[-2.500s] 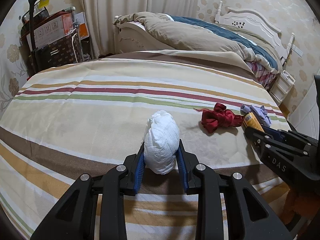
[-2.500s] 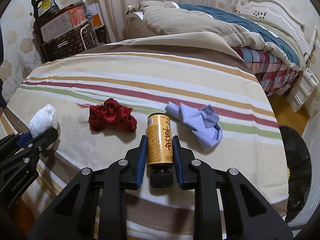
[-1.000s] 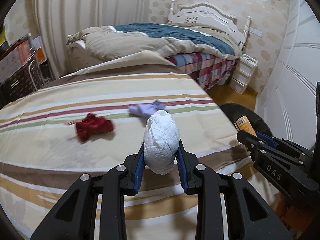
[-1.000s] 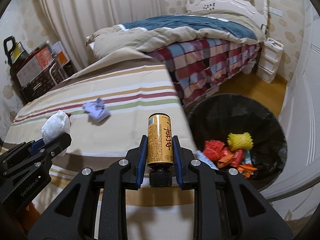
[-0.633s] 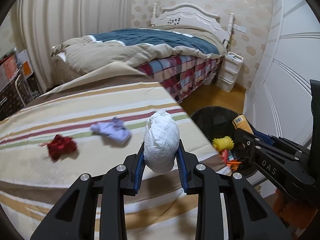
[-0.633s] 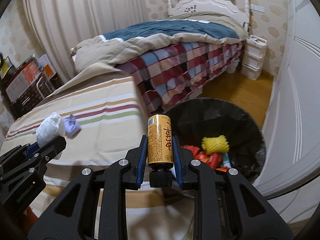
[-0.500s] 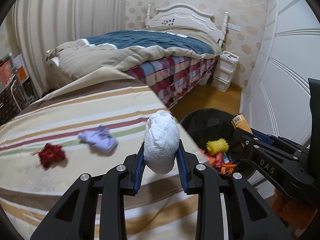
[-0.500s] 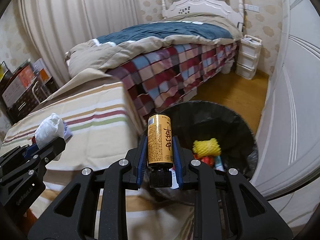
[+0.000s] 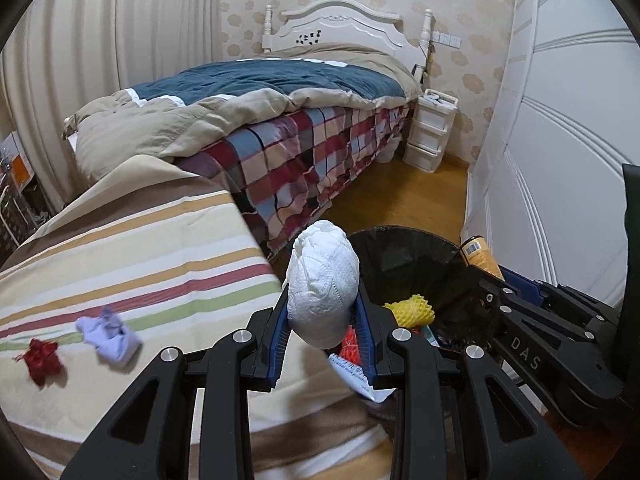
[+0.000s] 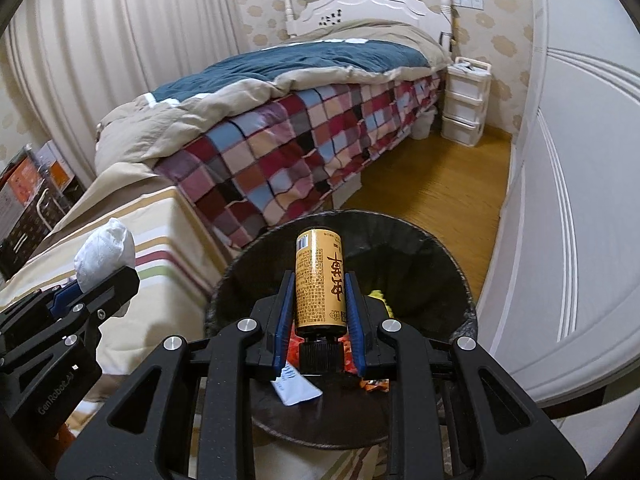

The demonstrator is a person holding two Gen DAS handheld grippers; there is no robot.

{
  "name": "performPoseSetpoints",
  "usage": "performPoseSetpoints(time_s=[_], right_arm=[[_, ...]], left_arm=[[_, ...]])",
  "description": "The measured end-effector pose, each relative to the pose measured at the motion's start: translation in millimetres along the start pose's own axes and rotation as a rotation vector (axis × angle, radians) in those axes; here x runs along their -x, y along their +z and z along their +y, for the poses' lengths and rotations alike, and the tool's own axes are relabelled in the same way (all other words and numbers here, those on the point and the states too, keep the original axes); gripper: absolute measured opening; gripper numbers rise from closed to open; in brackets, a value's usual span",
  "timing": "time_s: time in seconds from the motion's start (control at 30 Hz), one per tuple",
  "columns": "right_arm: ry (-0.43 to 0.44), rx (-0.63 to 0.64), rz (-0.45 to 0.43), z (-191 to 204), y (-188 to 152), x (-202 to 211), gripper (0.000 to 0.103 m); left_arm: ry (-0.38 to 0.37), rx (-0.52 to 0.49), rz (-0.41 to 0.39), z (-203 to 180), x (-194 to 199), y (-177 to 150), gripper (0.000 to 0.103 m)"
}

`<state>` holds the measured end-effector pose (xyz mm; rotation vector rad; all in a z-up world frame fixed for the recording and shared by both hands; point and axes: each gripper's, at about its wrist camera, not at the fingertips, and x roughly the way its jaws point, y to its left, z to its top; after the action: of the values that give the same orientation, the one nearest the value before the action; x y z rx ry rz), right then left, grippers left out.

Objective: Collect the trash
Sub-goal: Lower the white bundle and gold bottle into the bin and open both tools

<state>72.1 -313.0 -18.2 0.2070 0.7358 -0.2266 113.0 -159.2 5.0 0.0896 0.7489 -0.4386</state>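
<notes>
My left gripper (image 9: 323, 312) is shut on a crumpled white tissue wad (image 9: 323, 280), held over the near left rim of the black bin (image 9: 404, 244). My right gripper (image 10: 320, 300) is shut on a yellow can (image 10: 320, 280) with a black cap, hanging above the same black bin (image 10: 432, 240). The bin holds a yellow foam net (image 9: 410, 307), red and orange wrappers and a white paper slip (image 10: 298, 386). In the left wrist view the right gripper (image 9: 486, 274) and the can (image 9: 480, 254) show at the right. In the right wrist view the left gripper (image 10: 105, 276) and the tissue (image 10: 105, 250) show at the left.
A purple cloth (image 9: 110, 334) and a red crumpled piece (image 9: 40, 358) lie on the striped bedspread (image 9: 140, 248). Behind stands a bed with a plaid blanket (image 10: 300, 140), a white drawer unit (image 10: 466, 100), a wooden floor (image 10: 432, 184) and white wardrobe doors (image 10: 580, 200) at the right.
Both grippers have swung right, off the striped bed and over the black bin, still holding the tissue and the can. The bin now fills the middle of the right wrist view.
</notes>
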Motion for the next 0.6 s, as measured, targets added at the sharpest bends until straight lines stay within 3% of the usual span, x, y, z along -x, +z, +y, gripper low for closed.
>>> performPoseSetpoints(time_s=[0.6], right_arm=[[-0.041, -0.052, 0.034, -27, -1, -31, 0.024]], left_arm=[[0.027, -0.042, 0.068, -22, -42, 2, 0.031]])
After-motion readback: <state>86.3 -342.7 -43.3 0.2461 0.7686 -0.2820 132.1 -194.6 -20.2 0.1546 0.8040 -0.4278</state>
